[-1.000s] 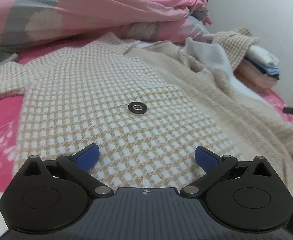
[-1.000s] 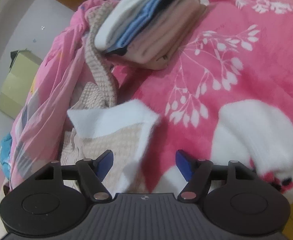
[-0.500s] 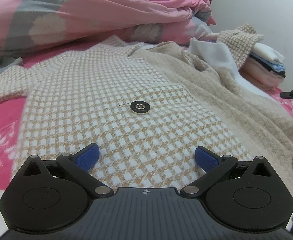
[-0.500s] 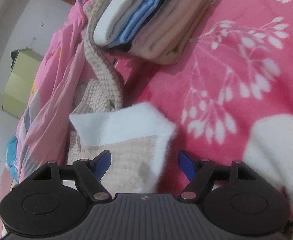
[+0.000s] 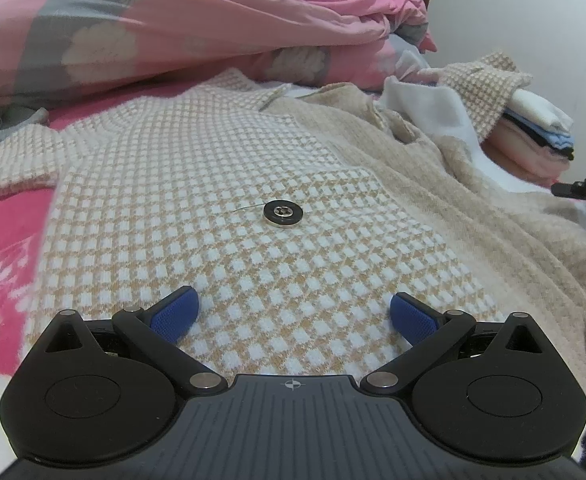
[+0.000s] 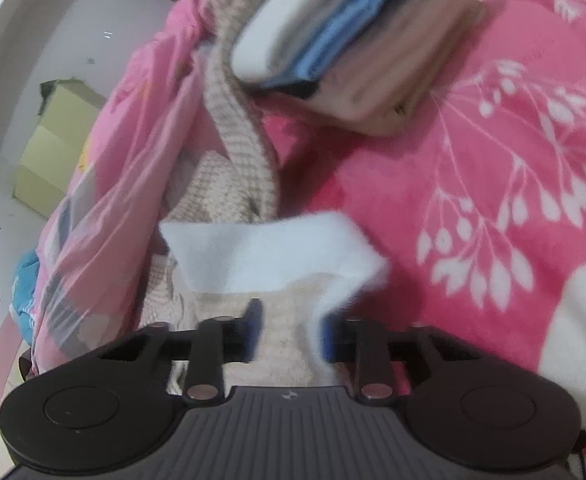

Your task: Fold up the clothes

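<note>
Right-wrist view blurred throughout; folded stack [image 6: 357, 36] at the bed's far side smeared, its layers (white, blue, dark, tan) barely separable. Lower edge of both views taken up by the tongs' black housings. In the left-wrist view, near hem of the cardigan hidden under the housing, right side cut off by the frame, one sleeve running out of sight at the left edge.

Checked cardigan [image 5: 221, 216]: beige and white knit, spread flat on the pink floral bed [image 5: 9, 240], dark button [image 5: 283, 214] near its middle, plain beige inner side turned up along the right. White fleecy lining [image 6: 265, 256] folded back at the front edge. Far sleeve draped toward the folded stack. Pink quilt [image 5: 173, 20] heaped behind.

Left tongs [image 5: 293, 312]: blue pads spread wide apart, nothing between them but the flat knit beneath, button ahead of the gap.

Right tongs [image 6: 289, 328]: jaws closing, beige front edge with its white lining between the blue pads; firm pinch not certain through the blur, pads appear against the cloth on both sides.
</note>
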Motion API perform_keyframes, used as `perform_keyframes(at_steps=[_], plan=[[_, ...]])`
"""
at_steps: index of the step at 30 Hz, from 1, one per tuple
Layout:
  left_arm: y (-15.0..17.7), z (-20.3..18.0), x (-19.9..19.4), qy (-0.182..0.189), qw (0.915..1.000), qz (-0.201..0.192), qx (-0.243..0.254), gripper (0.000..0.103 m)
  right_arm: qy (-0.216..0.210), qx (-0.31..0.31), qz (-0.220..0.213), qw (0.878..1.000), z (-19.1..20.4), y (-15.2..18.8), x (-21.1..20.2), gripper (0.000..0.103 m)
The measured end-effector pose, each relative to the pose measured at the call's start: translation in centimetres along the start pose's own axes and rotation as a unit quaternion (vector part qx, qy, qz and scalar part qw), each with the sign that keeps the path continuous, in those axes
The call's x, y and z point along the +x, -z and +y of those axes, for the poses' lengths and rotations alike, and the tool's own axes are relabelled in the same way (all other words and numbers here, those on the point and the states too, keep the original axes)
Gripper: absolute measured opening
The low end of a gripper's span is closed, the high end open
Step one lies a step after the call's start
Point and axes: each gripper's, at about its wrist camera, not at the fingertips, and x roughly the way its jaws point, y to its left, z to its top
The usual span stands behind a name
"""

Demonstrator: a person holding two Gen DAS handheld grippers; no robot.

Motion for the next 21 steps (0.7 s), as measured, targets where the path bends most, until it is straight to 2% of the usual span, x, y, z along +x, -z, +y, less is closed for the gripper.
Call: perform_keyframes(at_steps=[2, 10, 18, 21], plan=[[0.0, 0.1, 0.0, 0.001, 1.0000, -0.001, -0.001, 0.103, -0.007, -0.025, -0.011, 1.000, 0.9, 0.2, -0.5, 0.014], [0.1, 0.6, -0.1, 0.012, 0.9997, -0.008, -0.020, 0.103, -0.042, -0.143, -0.018, 0.989, 5.9, 2.7, -1.6, 0.010], [0.2, 1.1, -0.3, 0.023, 0.9990, -0.015, -0.034, 0.103, -0.093, -0.283, 0.007, 0.955, 11.0, 7.4, -2.7, 0.009], [0.2, 1.0, -0.3, 0.022, 0.9991, -0.015, -0.033, 0.103, -0.107, -0.313, 0.021, 0.944, 11.7, 8.8, -2.9, 0.009]])
